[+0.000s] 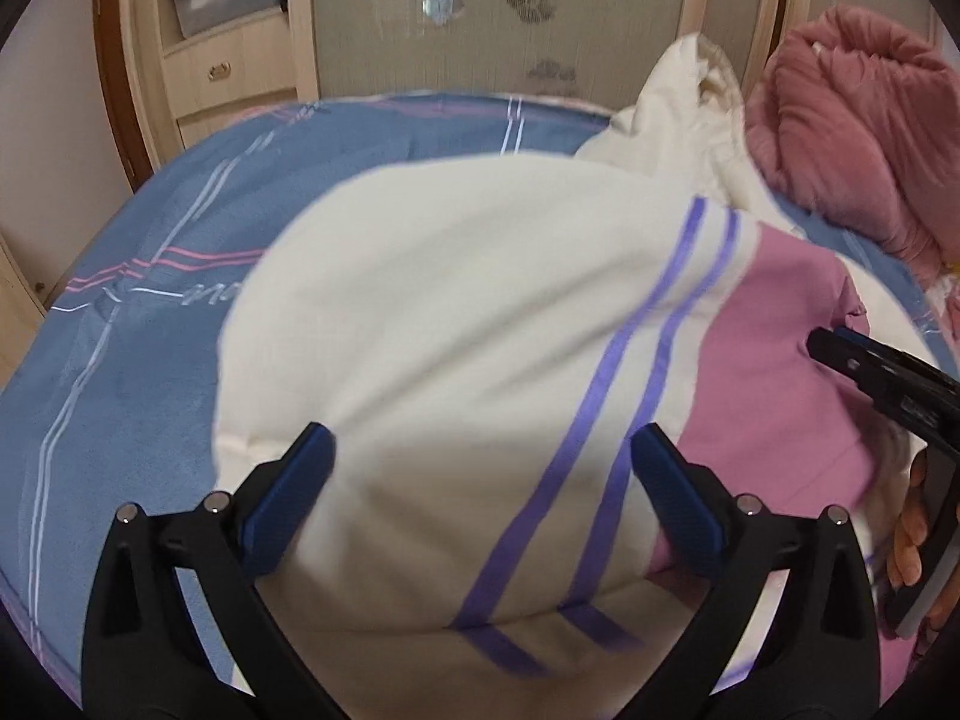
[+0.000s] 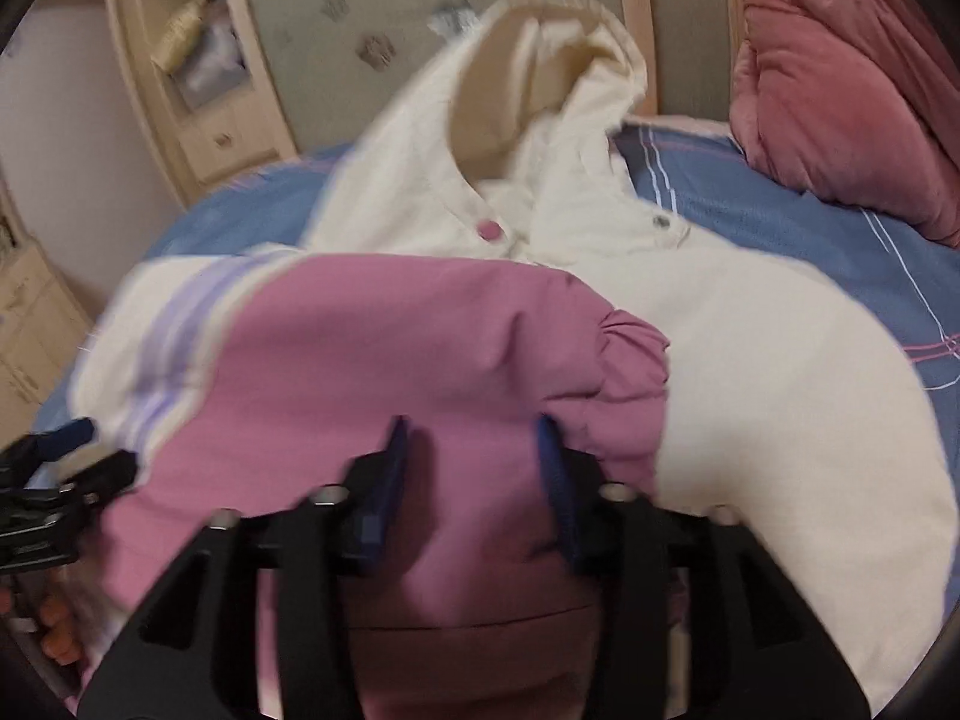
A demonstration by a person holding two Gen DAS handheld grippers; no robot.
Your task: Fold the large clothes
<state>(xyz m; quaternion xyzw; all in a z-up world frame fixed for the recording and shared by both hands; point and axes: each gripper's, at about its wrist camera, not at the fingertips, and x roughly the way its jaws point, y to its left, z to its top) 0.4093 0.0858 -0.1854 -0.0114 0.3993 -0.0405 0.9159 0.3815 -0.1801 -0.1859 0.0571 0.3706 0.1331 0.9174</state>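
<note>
Jacket, cream with pink sleeve and two purple stripes, lay spread on blue bedspread, filling the near field in both views. Left gripper hovered low over cream panel, jaws released wide, stripes running between the blue pads; no cloth pinched. Right gripper sat over pink sleeve, jaws parted, fabric bulging up between them (contact with pads likely, true grasp not clear, view blurred). Sleeve folded across cream body, gathered cuff just right of right gripper. Beyond: hood propped upright, pink snap at collar. Farther right, rose-coloured quilt bunched on bed. Behind, pale wooden wardrobe.
</note>
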